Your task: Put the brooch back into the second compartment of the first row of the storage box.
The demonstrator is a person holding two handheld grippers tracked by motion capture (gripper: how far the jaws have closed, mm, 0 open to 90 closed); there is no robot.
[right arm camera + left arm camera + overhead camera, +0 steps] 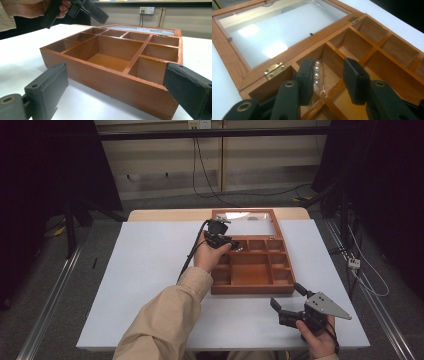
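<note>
High view: a wooden box [252,275] with compartments lies open on the white table [145,265], its glass lid [250,222] folded flat behind it
Left gripper [224,241]: over the box's far left corner compartment, jaws apart and holding nothing
Left gripper view: a string of small silvery beads [316,72] lies in the compartment beneath, just beside the left jaw; a brass hinge [274,70] sits to the jaws' left
Right gripper [287,301]: near the box's front right corner, apart from it, jaws spread wide
Right gripper view: box's front wall [112,83] stands between the open jaws, farther off
</note>
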